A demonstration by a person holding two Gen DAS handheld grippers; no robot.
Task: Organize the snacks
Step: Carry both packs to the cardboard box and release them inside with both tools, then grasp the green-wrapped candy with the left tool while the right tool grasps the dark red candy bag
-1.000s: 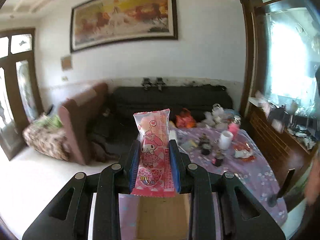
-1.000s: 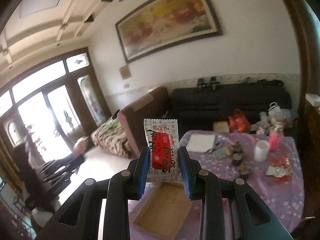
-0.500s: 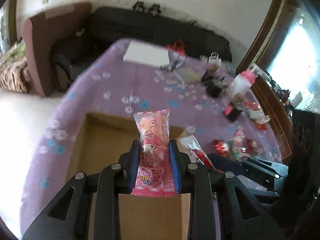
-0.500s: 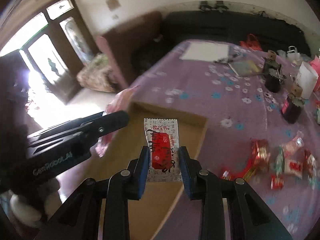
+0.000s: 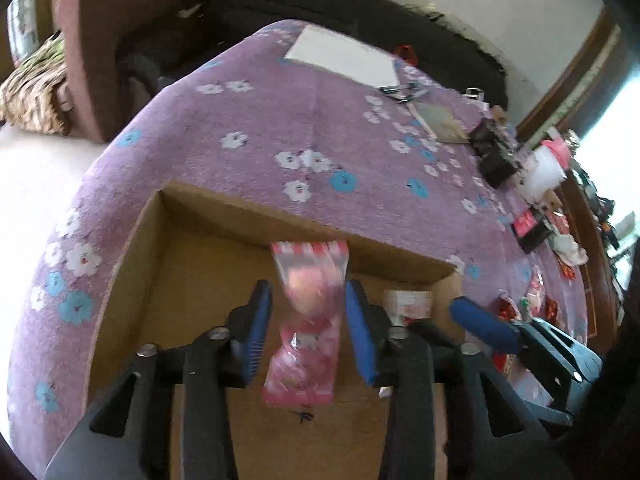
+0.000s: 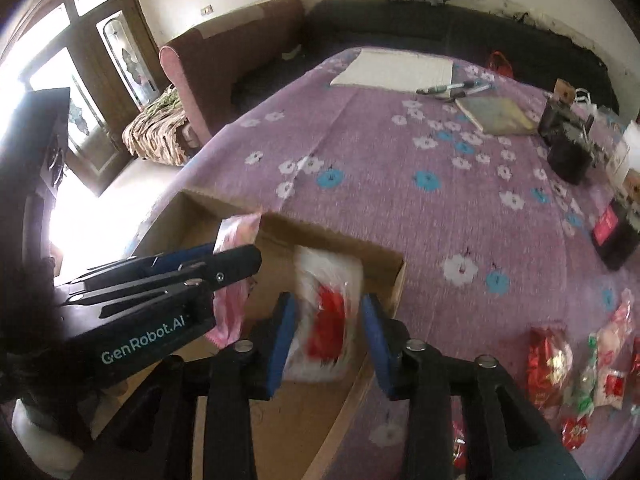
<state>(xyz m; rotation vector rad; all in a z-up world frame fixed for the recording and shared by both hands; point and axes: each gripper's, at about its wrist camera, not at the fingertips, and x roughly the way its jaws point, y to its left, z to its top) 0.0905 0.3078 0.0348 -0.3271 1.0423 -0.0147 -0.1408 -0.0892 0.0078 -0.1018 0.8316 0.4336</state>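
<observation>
1. Your left gripper (image 5: 308,334) sits at the bottom centre of the left wrist view. Its jaws have just been opening, and the blurred pink snack packet (image 5: 306,332) now hangs loose between the blue pads (image 5: 256,332) with a gap on each side: released.
2. Your right gripper (image 6: 328,334) fills the bottom centre of the right wrist view. Its jaws too have just been opening, and the blurred white-and-red packet (image 6: 326,320) sits between the pads without being pressed: let go as well.
3. Both packets are over the open cardboard box (image 5: 208,264), which lies on the near end of the table; the box's far wall (image 6: 344,246) crosses mid-frame just behind them.
4. In the right wrist view your left gripper (image 6: 224,258) enters from the left edge, the pink packet (image 6: 232,276) at its tip.
5. At the lower right of that view, loose wrapped snacks (image 6: 576,364) lie on the purple flowered tablecloth (image 6: 380,160), beside the box.
6. Further up, right of centre: a notebook (image 6: 496,114), pens (image 6: 452,88) and a white pad (image 6: 396,70).
7. At the top, a dark sofa (image 6: 440,26) runs along the wall.
</observation>
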